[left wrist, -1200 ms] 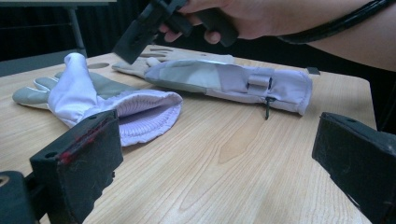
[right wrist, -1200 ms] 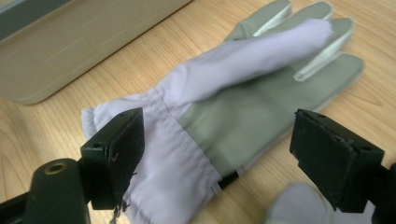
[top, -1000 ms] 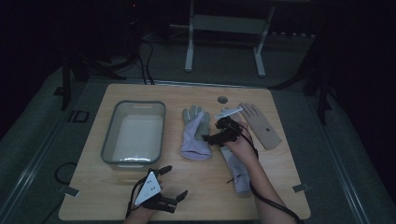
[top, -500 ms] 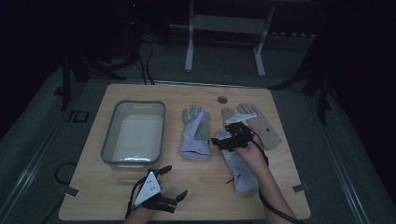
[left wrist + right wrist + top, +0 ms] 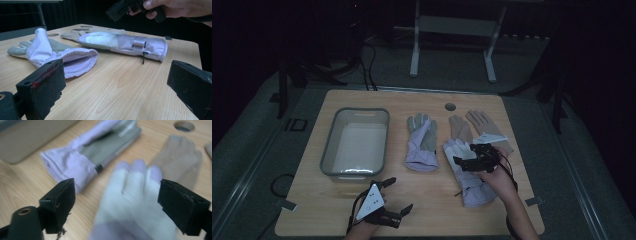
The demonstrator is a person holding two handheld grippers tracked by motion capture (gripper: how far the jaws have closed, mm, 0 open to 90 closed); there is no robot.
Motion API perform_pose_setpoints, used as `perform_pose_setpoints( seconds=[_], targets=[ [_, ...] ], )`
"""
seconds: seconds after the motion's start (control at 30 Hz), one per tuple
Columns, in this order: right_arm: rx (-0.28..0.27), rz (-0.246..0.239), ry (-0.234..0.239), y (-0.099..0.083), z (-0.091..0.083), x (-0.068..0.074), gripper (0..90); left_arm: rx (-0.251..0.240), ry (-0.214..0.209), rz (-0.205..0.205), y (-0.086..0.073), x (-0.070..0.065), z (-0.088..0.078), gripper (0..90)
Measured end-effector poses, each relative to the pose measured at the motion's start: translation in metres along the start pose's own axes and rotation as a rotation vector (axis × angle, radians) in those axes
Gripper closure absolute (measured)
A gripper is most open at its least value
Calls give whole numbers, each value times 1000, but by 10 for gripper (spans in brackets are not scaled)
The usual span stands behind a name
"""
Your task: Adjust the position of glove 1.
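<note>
Setting: dark room, wooden bench (image 5: 422,200) with a grey bin (image 5: 356,146) at its left, a round hole near the far edge, and gloves laid out to the right of the bin.

Change: over the last second the right tool (image 5: 472,159) has drawn back from the far tan gloves (image 5: 482,127) toward the person and now hangs over the white-and-lilac glove (image 5: 468,172), palm area. The left tool (image 5: 384,200) has stayed put near the front edge.

Meaning: likely the white-and-lilac glove is the next pick; no grasp made yet.

Right tool state: jaws spread wide, nothing between them, glove below them.

Left tool state: jaws spread wide, holding nothing, low to the bench.

Glove position: flat on the bench, fingers pointing away, cuff toward the person, just beside the tan pair.

Second glove: grey-and-lilac glove (image 5: 422,142) lies between bin and target, cuff folded.

Left gripper view adds: side-on look at the strap and buckle on the target's cuff (image 5: 140,45) and the open mouth of the folded cuff (image 5: 77,61).

Right gripper view adds: blurred close look down onto the target's fingers (image 5: 135,182).
</note>
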State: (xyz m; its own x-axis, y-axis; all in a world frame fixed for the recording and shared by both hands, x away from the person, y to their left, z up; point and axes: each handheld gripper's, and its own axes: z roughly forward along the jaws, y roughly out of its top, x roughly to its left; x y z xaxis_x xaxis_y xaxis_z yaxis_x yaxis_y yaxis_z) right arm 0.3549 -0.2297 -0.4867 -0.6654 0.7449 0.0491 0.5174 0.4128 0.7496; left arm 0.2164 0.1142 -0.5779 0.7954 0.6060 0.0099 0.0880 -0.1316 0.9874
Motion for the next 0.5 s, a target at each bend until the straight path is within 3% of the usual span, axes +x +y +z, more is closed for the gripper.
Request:
perform_pose_setpoints(
  seconds=[0.3, 0.5],
  targets=[
    [51, -8, -33, -33, -9, -10, 361, 0, 1, 0, 0, 0, 0, 19],
    [82, 25, -6, -53, -7, -16, 375, 0, 1, -1, 0, 0, 0, 19]
  ],
)
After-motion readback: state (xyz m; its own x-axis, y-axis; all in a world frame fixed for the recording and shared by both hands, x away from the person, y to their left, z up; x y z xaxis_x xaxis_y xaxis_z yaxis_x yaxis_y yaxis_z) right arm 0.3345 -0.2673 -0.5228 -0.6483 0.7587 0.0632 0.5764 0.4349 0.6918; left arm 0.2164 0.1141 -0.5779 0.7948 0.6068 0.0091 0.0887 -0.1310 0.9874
